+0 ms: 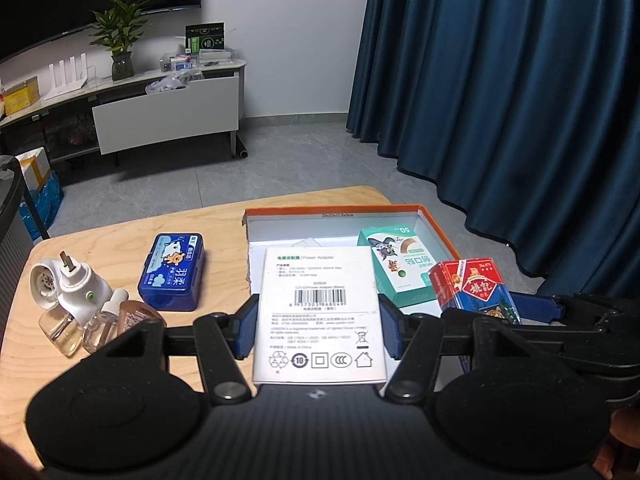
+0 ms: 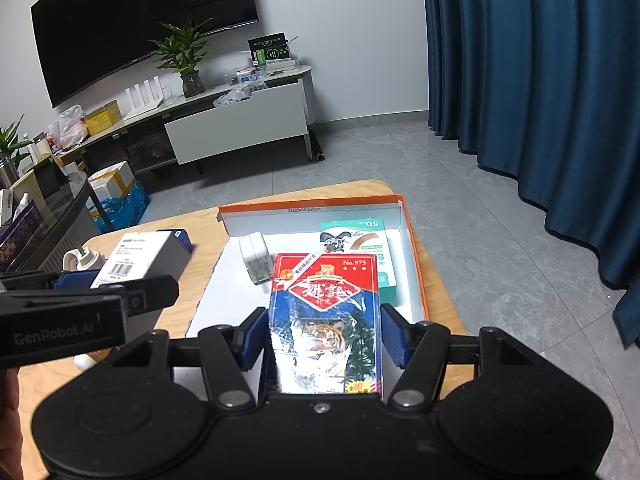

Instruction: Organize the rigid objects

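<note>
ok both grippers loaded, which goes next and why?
Probably lower the right gripper and release the card pack onto the bare tray floor: it already hangs over the orange tray, between the white charger and bandage box.

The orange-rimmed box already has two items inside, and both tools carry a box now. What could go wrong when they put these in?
1. The left tool and right tool are close together above the orange-rimmed box; they may collide.
2. The playing card pack could land on the white charger or the bandage box and lie tilted.
3. The power adapter box is large; free floor may be too small.
</note>
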Action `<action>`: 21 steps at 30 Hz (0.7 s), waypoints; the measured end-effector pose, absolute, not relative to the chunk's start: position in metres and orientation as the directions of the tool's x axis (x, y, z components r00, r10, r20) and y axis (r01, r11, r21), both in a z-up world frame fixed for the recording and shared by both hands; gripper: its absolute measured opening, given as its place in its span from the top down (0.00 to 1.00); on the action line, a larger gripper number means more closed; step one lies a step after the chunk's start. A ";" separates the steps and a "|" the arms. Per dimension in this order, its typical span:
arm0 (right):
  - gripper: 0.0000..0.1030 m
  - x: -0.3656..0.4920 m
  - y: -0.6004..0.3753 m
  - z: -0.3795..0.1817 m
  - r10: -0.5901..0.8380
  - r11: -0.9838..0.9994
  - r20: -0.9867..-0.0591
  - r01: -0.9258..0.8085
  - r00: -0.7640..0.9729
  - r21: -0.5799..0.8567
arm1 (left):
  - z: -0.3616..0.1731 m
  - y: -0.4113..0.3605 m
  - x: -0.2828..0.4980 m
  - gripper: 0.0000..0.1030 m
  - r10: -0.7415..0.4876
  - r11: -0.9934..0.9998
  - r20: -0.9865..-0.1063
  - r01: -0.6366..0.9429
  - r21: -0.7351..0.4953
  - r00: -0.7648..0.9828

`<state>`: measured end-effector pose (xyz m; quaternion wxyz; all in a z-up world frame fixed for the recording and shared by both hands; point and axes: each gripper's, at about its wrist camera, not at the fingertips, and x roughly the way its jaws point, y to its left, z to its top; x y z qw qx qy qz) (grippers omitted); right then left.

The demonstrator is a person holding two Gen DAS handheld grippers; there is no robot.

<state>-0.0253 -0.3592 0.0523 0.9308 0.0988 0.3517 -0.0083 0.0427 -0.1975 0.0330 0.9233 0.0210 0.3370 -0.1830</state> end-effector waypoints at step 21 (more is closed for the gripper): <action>0.30 -0.025 -0.360 0.045 0.054 0.980 -0.662 0.086 0.747 0.178 | 0.032 -0.198 0.043 0.42 -0.325 0.931 -0.631 0.355 -0.084 0.704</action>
